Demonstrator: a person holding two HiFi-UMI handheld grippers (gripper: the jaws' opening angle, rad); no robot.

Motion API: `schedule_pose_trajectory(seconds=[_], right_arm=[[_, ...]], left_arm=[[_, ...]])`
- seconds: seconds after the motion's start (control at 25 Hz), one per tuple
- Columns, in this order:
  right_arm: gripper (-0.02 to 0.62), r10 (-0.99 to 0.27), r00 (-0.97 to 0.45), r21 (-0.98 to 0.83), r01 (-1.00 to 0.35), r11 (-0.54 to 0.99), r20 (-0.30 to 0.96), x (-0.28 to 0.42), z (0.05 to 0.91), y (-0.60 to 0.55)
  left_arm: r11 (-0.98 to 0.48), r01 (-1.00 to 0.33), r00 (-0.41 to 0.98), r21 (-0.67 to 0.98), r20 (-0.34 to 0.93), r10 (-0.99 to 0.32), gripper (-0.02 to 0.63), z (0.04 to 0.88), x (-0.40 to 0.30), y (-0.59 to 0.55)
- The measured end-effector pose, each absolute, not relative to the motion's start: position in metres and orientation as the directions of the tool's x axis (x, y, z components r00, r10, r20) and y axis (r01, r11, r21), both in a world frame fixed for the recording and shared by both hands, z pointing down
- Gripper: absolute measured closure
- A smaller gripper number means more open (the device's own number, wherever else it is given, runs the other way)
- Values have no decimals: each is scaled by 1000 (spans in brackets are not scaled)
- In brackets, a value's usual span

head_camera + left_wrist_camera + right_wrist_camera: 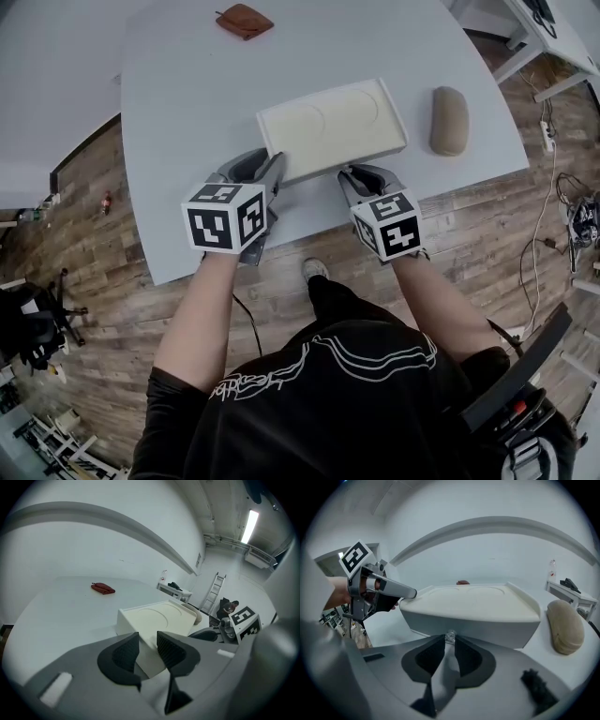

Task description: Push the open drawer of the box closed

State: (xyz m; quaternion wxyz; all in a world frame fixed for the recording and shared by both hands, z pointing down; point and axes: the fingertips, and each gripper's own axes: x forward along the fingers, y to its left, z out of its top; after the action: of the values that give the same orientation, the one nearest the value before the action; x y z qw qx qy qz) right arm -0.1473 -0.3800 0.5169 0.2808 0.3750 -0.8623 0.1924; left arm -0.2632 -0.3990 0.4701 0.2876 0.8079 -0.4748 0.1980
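Note:
A white box (333,122) with two circles pressed into its lid lies on the pale table (187,112). In the right gripper view its front face (473,620) looks flush, and I see no gap at the drawer. A small clear knob (450,636) sits on that face. My right gripper (450,646) is at the front of the box with its tips closed round the knob. My left gripper (275,169) is at the box's near left corner. Its jaws stand apart, and that corner (150,660) pokes into the gap between them.
A tan oblong pad (449,120) lies right of the box. A reddish-brown pouch (245,20) lies at the table's far side. The table's near edge (178,272) runs just under both grippers, with wooden floor below it.

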Motion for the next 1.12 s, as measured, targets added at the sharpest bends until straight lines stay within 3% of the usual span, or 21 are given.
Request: schedule_pose_trajectory(seconds=[0.36, 0.44, 0.76, 0.84, 1.0, 1.12], right_arm=[[522, -543, -545, -106, -761, 640, 638, -143, 515, -376], [522, -548, -552, -93, -753, 652, 629, -140, 511, -371], [522, -513, -679, -151, -668, 729, 524, -131, 461, -324], [523, -483, -732, -193, -626, 756, 480, -128, 442, -307], [561, -425, -811, -245, -543, 803, 403, -119, 404, -271], [584, -405, -839, -260, -509, 821, 364, -111, 382, -247]], left_arm=[[-392, -875, 482, 285, 585, -652, 466, 471, -262, -401], [-397, -870, 492, 293, 572, -657, 420, 469, -262, -398], [-399, -857, 515, 327, 500, -696, 393, 444, -253, -340], [-426, -820, 568, 382, 459, -683, 426, 432, -237, -314], [-531, -745, 663, 404, 363, -654, 563, 397, -199, -267], [-604, -701, 711, 380, 304, -634, 598, 372, -176, -237]])
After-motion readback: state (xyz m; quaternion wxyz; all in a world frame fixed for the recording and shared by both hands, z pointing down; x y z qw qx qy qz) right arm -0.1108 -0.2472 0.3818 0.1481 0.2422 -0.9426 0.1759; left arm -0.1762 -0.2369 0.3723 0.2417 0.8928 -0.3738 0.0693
